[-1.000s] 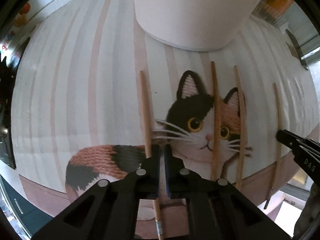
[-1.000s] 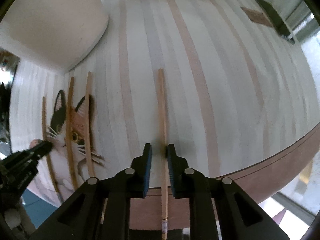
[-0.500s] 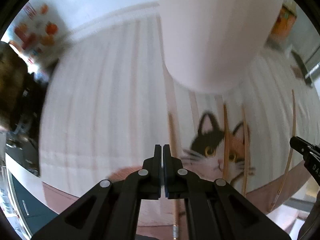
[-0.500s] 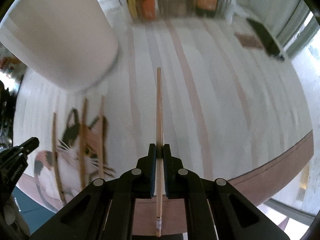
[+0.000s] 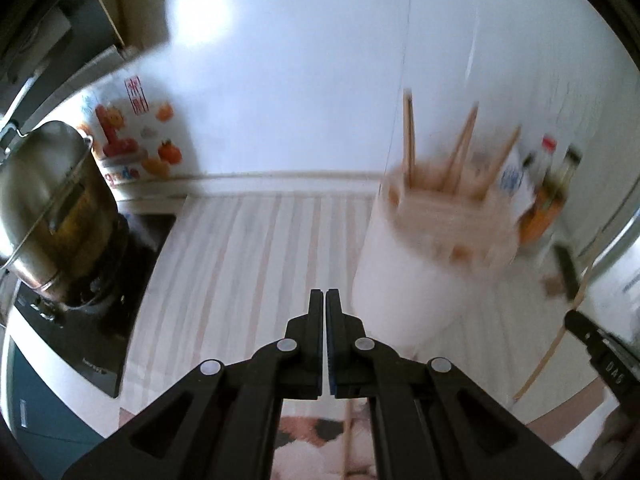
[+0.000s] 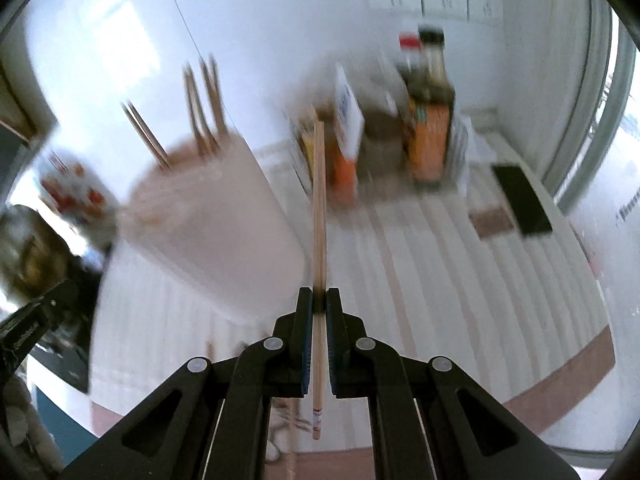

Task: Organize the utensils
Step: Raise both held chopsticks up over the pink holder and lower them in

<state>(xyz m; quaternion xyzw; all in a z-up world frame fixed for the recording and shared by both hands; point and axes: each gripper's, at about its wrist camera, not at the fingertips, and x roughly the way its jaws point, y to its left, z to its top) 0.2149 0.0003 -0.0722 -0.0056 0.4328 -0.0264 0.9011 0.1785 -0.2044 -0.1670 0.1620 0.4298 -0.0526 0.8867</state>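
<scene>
My right gripper is shut on a wooden chopstick and holds it lifted, pointing forward, right of the white utensil holder. The holder has several chopsticks standing in it. My left gripper is shut with nothing visible between its fingers, raised just left of the holder. A chopstick lies on the cat mat below the left gripper. The right gripper and its chopstick show at the right edge of the left wrist view.
A steel pot sits on a black stove at the left. Sauce bottles and boxes stand at the back by the wall. A black phone lies at the right on the striped mat.
Both grippers rose and tilted up from the mat. The right gripper closed on the chopstick and lifted it. The left gripper's chopstick stayed on the mat.
</scene>
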